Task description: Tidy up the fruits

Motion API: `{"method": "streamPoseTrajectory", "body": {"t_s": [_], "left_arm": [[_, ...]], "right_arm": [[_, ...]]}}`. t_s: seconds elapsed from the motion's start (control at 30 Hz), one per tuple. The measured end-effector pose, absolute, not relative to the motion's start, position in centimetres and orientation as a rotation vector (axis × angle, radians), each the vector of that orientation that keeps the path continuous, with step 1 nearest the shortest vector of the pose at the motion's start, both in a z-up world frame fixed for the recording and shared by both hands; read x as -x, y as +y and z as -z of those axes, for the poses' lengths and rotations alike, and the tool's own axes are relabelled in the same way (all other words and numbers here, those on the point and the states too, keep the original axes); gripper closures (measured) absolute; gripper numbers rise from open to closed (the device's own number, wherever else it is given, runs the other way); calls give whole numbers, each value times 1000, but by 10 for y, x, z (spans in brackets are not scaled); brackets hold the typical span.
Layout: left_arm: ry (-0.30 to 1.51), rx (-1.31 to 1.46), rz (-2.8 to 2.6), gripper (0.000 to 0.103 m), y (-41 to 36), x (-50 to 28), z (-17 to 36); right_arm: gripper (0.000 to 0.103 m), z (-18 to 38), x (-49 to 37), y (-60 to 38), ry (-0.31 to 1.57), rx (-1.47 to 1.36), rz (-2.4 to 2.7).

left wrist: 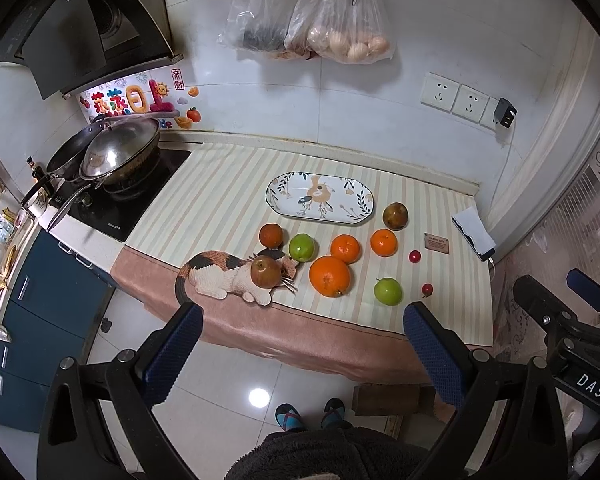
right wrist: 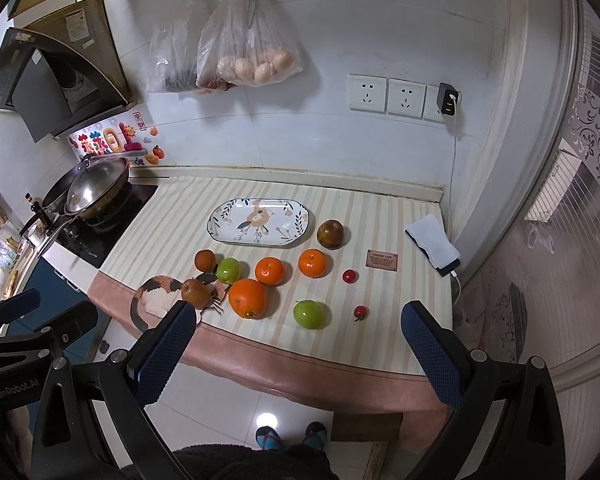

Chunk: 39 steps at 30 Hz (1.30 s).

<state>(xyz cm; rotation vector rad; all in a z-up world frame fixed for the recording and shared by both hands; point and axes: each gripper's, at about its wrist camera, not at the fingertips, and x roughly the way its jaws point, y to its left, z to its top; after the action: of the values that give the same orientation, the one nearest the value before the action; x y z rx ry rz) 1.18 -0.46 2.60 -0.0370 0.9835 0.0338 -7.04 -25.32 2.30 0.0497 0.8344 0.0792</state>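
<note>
An oval patterned plate (left wrist: 319,198) (right wrist: 259,222) lies bare at the back of the striped cloth. In front of it lie a large orange (left wrist: 329,276) (right wrist: 247,298), two smaller oranges (left wrist: 345,249) (left wrist: 383,242), two green apples (left wrist: 301,247) (left wrist: 388,291), three brownish fruits (left wrist: 271,235) (left wrist: 265,272) (left wrist: 395,216) and two small red fruits (left wrist: 415,256) (left wrist: 427,289). My left gripper (left wrist: 302,316) hangs open above the counter's front edge, holding nothing. My right gripper (right wrist: 300,318) is also open, near the front green apple (right wrist: 308,313), and it shows at the right of the left wrist view.
A cat figure (left wrist: 236,278) lies at the cloth's front left. A wok with lid (left wrist: 118,154) sits on the stove at left. A phone on a cable (left wrist: 473,233) lies at the right edge. Bags (left wrist: 348,28) and scissors hang on the wall. Feet in slippers (left wrist: 310,414) stand below.
</note>
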Motion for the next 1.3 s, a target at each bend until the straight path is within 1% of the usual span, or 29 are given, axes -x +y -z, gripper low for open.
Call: {"method": "streamPoseTrajectory", "body": {"t_s": [0.47,0.63,0.97,1.17,1.3], "left_arm": [[985,39,-35,0,-4,-11,-25],[978,45,-42,0,0,9,-21],[977,54,-48,0,4,10,-18],[989,51,-88,0,32,-14,5],[1018,41,-110,0,47,-34,30]], "right_arm": [[0,-27,73,-250,828,-50,-84],[0,-28,78,-243,831,-51,-92],[0,-28,79,-239,826,-82,-79],[0,-7,67,-237,852,-169,-58],[0,22,44,-235,895,-194,-21]]}}
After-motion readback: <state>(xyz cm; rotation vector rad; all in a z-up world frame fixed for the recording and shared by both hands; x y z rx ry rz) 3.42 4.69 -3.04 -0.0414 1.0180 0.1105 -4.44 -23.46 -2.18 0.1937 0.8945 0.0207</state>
